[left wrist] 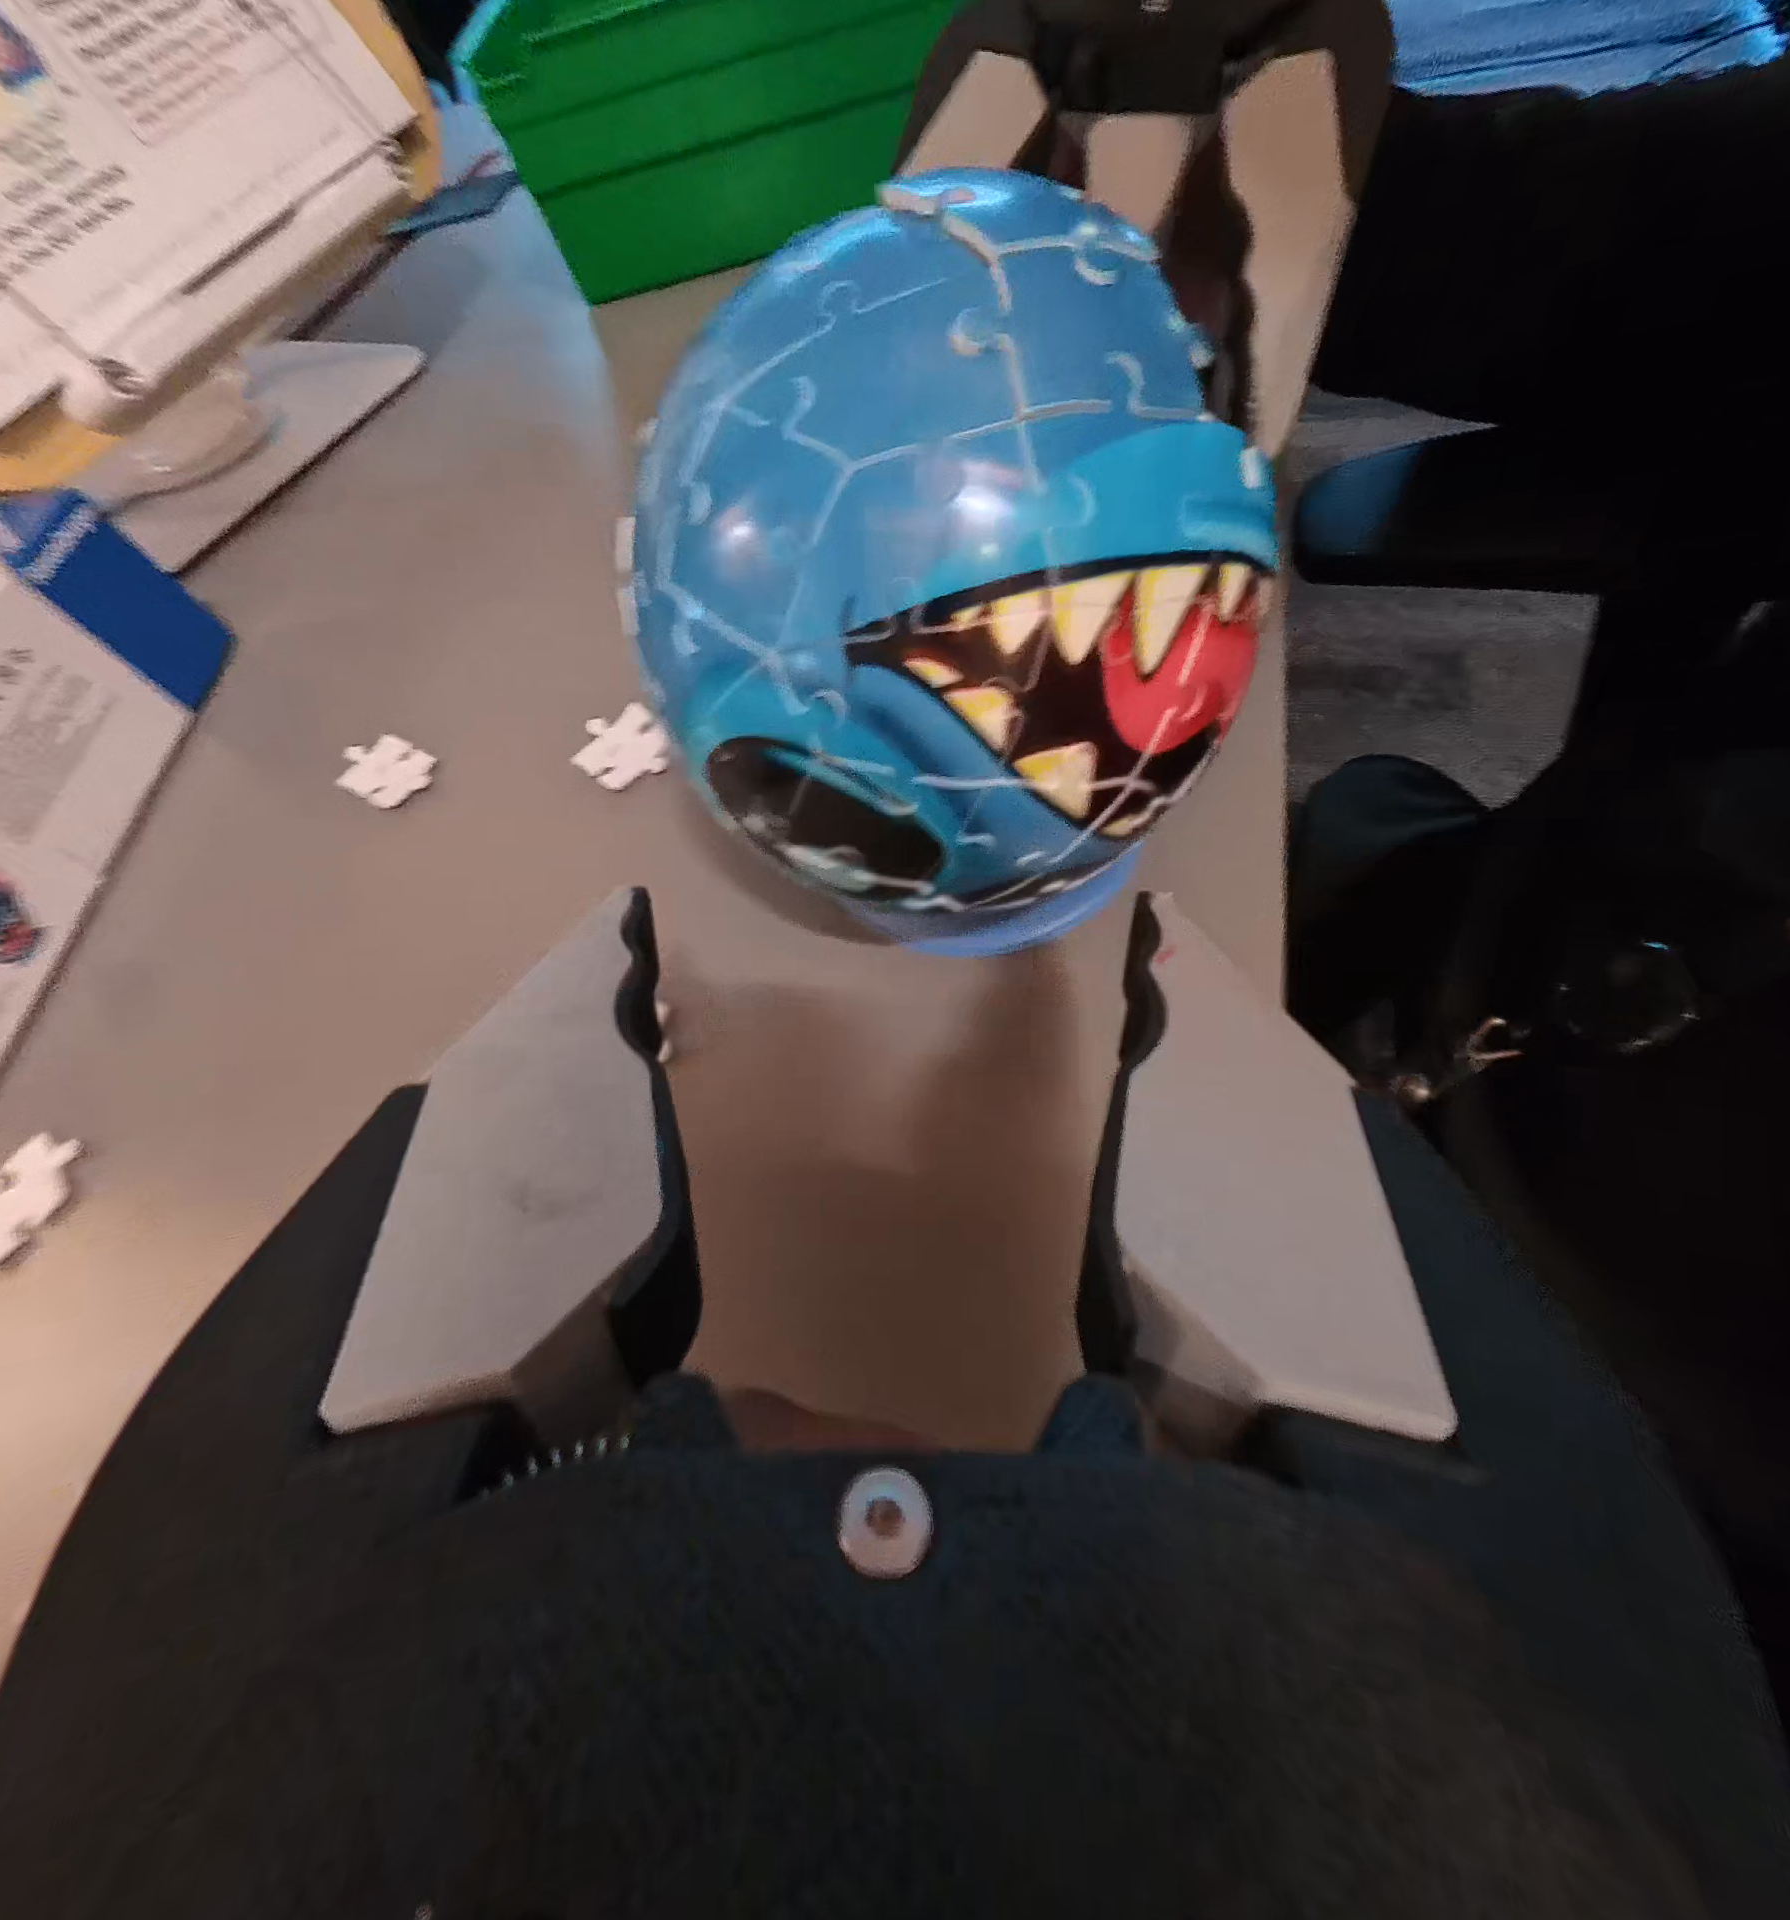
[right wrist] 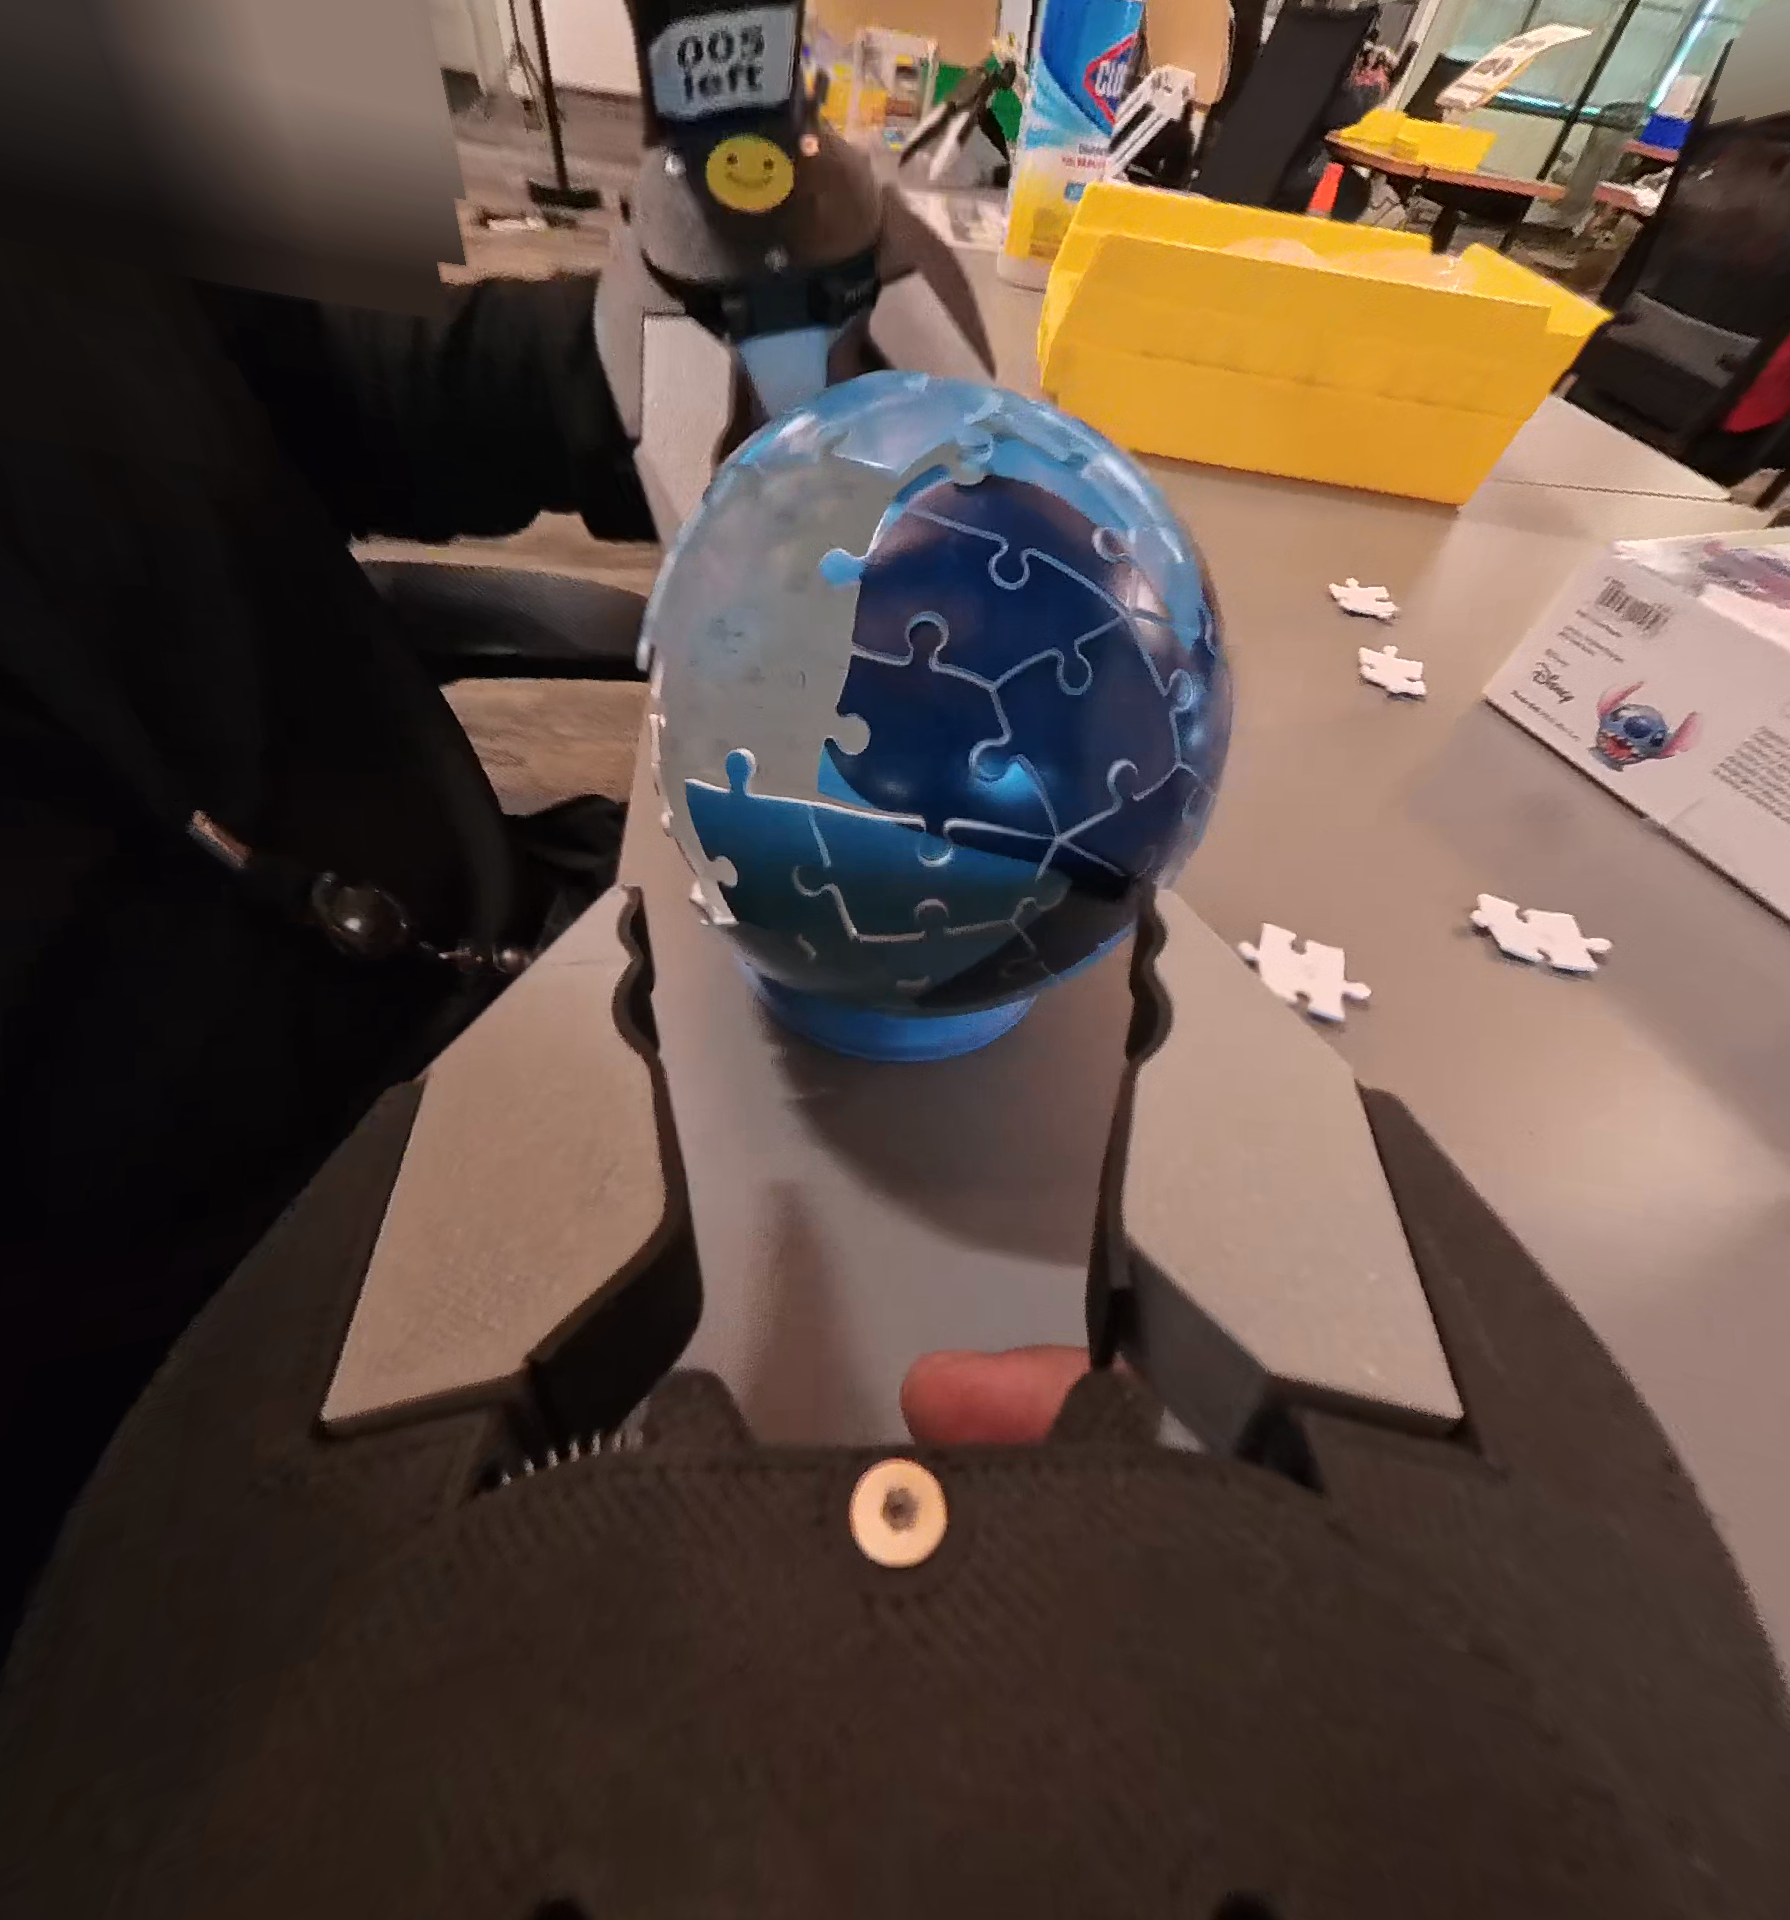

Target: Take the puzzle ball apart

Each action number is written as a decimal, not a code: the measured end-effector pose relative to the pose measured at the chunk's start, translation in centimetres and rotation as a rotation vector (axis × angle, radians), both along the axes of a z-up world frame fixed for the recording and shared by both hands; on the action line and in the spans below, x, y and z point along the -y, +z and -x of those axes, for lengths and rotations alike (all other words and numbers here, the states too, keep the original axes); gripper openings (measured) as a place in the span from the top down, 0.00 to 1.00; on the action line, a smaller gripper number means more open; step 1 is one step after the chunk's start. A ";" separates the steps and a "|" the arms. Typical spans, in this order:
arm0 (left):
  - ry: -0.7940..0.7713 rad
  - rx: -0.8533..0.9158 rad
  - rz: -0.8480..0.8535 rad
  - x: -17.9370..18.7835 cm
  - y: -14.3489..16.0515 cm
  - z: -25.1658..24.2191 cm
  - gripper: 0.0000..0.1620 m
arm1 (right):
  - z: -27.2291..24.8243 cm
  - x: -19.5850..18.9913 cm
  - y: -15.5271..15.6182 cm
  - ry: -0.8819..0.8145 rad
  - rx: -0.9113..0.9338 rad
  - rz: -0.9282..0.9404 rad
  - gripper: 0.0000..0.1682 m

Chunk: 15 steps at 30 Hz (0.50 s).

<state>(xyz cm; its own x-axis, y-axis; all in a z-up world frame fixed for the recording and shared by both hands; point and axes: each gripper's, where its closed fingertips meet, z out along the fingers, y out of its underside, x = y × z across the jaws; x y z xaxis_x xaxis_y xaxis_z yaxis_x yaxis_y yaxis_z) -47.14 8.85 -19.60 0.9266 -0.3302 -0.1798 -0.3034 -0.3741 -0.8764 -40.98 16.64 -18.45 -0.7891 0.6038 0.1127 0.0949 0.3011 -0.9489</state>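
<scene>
A blue puzzle ball (left wrist: 932, 540) with a toothy mouth and red tongue printed on it stands on a small blue ring stand (left wrist: 984, 930) on the grey table. In the right wrist view the ball (right wrist: 1005, 707) shows a gap where pieces are out and the pale inside of the shell shows through. My left gripper (left wrist: 886, 914) is open and empty, just short of the ball. My right gripper (right wrist: 886, 914) is open and empty, its fingertips level with the ball's stand (right wrist: 896, 1023). The left gripper also shows behind the ball in the right wrist view (right wrist: 756, 312).
Several loose white puzzle pieces (left wrist: 387, 769) (right wrist: 1306, 966) lie on the table. A puzzle box (right wrist: 1701, 707) lies at the right, a yellow bin (right wrist: 1286, 353) behind it. A green bin (left wrist: 704, 135) and paper-covered boxes (left wrist: 143, 187) stand beyond the ball. A person in dark clothes sits at the table edge. One gripper's finger ends stand about 12 centimetres off the other's.
</scene>
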 end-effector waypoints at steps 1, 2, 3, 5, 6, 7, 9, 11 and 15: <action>-0.023 0.009 0.012 -0.2 -0.2 -0.8 0.45 | -0.2 0.0 0.1 0.013 0.018 0.021 0.47; -0.036 0.018 0.021 -0.3 -0.4 -1.4 0.44 | -0.5 0.0 0.1 0.033 0.040 0.039 0.46; -0.043 0.039 0.036 -0.6 -0.5 -1.9 0.43 | -0.7 0.1 0.1 0.048 0.064 0.052 0.46; -0.028 0.062 0.082 -1.1 -1.0 -2.4 0.37 | -0.7 -0.1 0.1 0.062 0.108 0.081 0.46; -0.020 0.063 0.099 -1.2 -1.1 -2.4 0.36 | -0.4 -0.4 0.0 0.053 0.136 0.096 0.46; -0.015 0.066 0.116 -1.4 -1.2 -2.4 0.36 | 0.1 -1.0 -0.1 0.025 0.170 0.109 0.46; -0.010 0.097 0.140 -1.5 -1.3 -2.4 0.36 | 0.6 -1.4 -0.2 0.031 0.268 0.175 0.45; -0.004 0.143 0.144 -1.6 -1.1 -2.4 0.37 | 1.0 -1.6 -0.1 0.050 0.376 0.267 0.50; -0.003 0.216 0.170 -2.2 -1.4 -2.2 0.41 | 1.0 -0.8 0.2 0.138 0.487 0.379 0.50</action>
